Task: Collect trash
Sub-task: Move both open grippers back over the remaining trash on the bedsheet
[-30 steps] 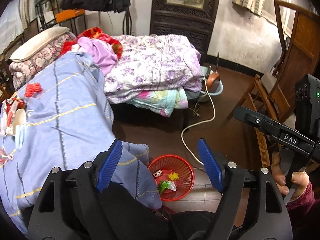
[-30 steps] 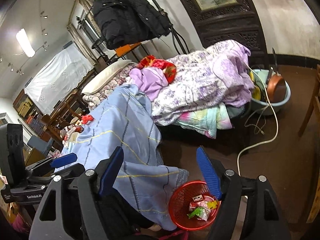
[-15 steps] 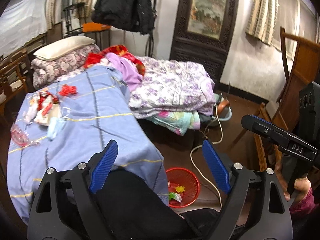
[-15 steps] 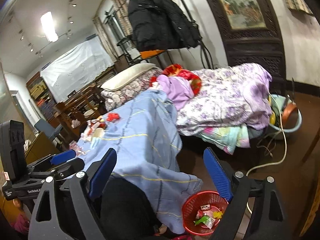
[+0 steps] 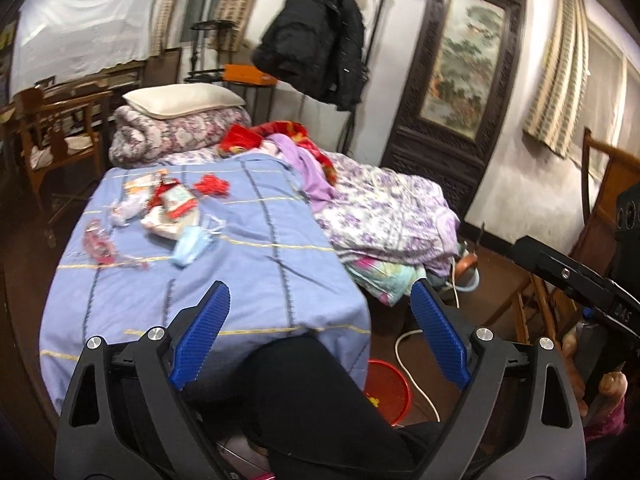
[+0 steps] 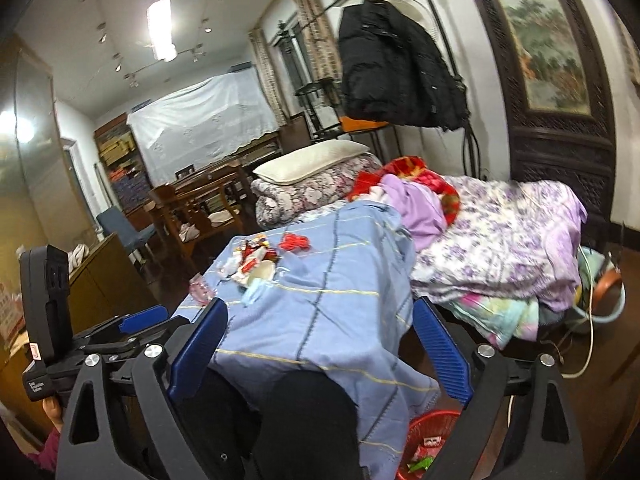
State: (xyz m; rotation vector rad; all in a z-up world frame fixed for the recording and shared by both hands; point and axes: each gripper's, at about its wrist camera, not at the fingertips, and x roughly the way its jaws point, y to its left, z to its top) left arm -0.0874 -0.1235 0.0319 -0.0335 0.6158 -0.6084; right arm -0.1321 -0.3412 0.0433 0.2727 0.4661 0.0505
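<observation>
A pile of trash (image 5: 168, 204) lies on the far left part of a table under a blue cloth (image 5: 248, 280): red wrappers, white packets, a pale blue face mask (image 5: 192, 244). The pile also shows in the right wrist view (image 6: 256, 268). A red basket (image 5: 386, 390) with wrappers stands on the floor by the table's near right corner, also low in the right wrist view (image 6: 428, 440). My left gripper (image 5: 320, 336) is open and empty, above the table's near edge. My right gripper (image 6: 320, 352) is open and empty, to its right.
A bed (image 5: 384, 216) with purple floral bedding and piled clothes runs behind the table. A white cable (image 5: 416, 372) trails on the floor near the basket. Wooden chairs (image 5: 600, 240) stand on the right, a black jacket (image 5: 316, 36) hangs on a rack.
Both grippers have tilted up and back from the red basket toward the table top. The trash pile has come into fuller view. Both stay open.
</observation>
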